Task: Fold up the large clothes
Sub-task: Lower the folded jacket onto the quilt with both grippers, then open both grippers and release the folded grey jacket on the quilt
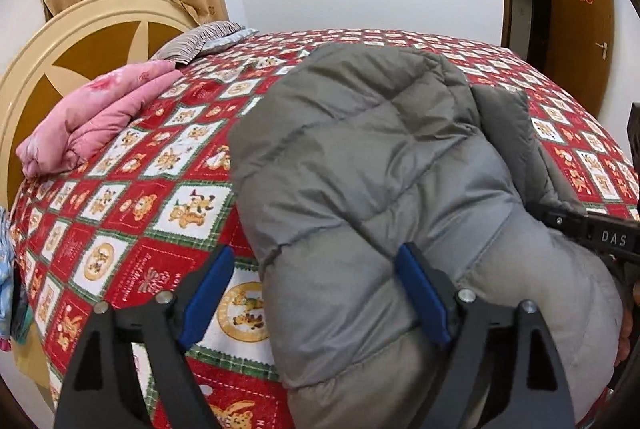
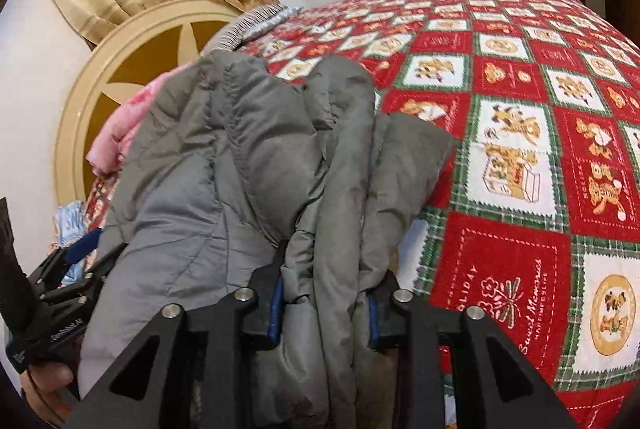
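On a red bear-print bedspread [image 1: 132, 213], my left gripper [image 1: 316, 293] stands spread with nothing clamped while my right gripper [image 2: 324, 303] pinches gathered layers of the gray puffer jacket [image 1: 380, 169], likely light, slippery, best gripped at seamed edges.

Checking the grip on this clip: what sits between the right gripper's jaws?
Bunched folds of the grey puffer jacket fill the gap of the right gripper; the right wrist view shows it.
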